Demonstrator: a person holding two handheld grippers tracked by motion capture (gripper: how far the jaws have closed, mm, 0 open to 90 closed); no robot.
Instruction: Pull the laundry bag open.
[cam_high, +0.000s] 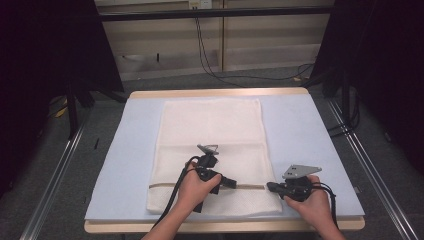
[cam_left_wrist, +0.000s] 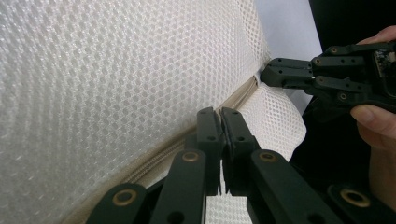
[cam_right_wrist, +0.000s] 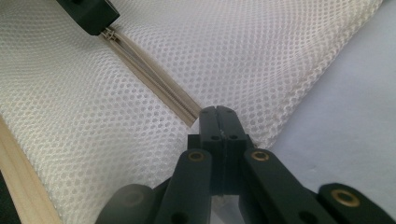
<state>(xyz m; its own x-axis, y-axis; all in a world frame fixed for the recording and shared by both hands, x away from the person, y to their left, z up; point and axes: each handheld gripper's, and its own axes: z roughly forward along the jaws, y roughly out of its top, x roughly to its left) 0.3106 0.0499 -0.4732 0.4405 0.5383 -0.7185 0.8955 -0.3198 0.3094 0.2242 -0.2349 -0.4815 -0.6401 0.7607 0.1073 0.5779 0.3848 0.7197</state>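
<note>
White mesh bag (cam_high: 212, 150) lies flat on the pale blue mat (cam_high: 310, 135), its beige zip (cam_right_wrist: 149, 81) running between the two sets of jaws. Right gripper (cam_right_wrist: 215, 114) is clamped on the zip's end at the bag's edge, apparently to anchor it. Left gripper (cam_left_wrist: 220, 119) is closed on the zip further along, probably pinching the slider to draw it.

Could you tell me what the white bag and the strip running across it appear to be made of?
The white bag looks like synthetic mesh fabric: an even grid of small holes, slightly glossy. The beige strip looks like a woven zipper tape, ribbed and matte, though its teeth are not clearly visible.
</note>
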